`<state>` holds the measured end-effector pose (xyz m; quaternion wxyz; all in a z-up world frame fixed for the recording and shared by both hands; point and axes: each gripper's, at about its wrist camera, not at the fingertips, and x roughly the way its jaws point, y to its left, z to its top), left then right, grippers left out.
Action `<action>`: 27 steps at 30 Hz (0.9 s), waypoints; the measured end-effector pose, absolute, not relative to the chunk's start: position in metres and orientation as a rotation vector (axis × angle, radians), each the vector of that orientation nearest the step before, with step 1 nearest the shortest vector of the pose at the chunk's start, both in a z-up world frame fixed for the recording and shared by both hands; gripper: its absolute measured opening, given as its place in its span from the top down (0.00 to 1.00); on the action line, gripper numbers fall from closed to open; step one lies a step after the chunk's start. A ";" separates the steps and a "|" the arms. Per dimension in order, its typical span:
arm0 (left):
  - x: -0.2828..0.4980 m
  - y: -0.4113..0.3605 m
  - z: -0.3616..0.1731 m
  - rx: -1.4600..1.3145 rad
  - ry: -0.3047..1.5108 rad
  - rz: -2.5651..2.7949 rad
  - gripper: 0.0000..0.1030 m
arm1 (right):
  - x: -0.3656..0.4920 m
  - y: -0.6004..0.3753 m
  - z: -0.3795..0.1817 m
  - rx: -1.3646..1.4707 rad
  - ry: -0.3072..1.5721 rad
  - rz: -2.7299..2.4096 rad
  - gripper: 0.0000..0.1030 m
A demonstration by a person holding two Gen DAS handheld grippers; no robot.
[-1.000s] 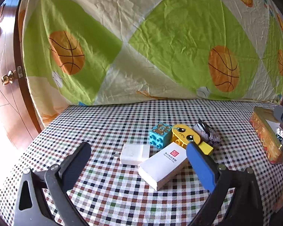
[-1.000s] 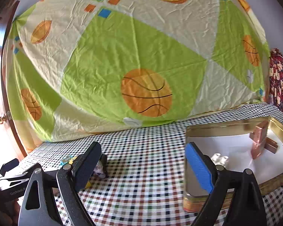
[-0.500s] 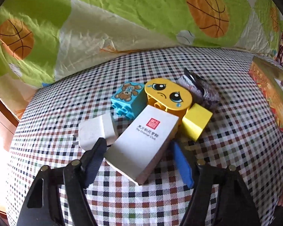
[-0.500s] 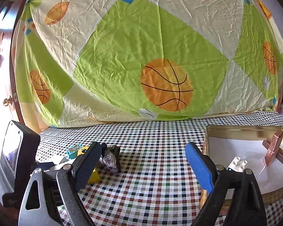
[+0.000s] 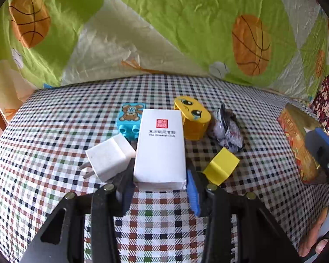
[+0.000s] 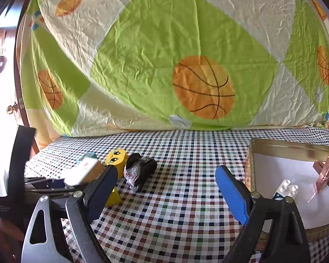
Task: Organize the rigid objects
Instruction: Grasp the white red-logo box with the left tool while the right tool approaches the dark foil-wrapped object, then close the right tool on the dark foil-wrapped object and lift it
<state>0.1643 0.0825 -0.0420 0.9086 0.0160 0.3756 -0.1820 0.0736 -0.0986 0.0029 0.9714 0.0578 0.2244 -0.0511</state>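
My left gripper [image 5: 160,186] is shut on the near end of a white box [image 5: 160,146] with a red seal; the box also shows in the right wrist view [image 6: 81,171], held a little off the checked cloth. Around it lie a white charger plug [image 5: 109,156], a blue bear brick [image 5: 130,118], a yellow crying-face block [image 5: 194,116], a small yellow block [image 5: 221,166] and a dark crumpled wrapper [image 5: 227,129]. My right gripper [image 6: 166,188] is open and empty above the cloth, left of a gold tin [image 6: 285,148].
The gold tin holds a white brick [image 6: 287,188] and a copper-coloured piece [image 6: 326,173]; its side shows at the right in the left wrist view [image 5: 296,140]. A basketball-print sheet [image 6: 164,54] hangs behind the table. A wooden door [image 6: 11,109] is at the left.
My left gripper moved forward over the pile and closed on the white box, which turned lengthwise between the fingers. The right gripper swung slightly left and stayed open.
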 end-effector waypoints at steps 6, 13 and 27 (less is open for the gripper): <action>0.146 0.099 -0.024 -0.020 0.631 -0.310 0.61 | 0.120 -0.098 0.001 0.171 0.576 -0.042 0.17; 0.153 0.124 -0.011 -0.066 0.521 -0.161 0.61 | 0.178 -0.074 -0.031 0.133 0.781 0.001 0.30; 0.160 0.136 -0.016 -0.084 0.529 -0.101 0.61 | 0.190 -0.082 -0.043 0.172 0.854 0.018 0.55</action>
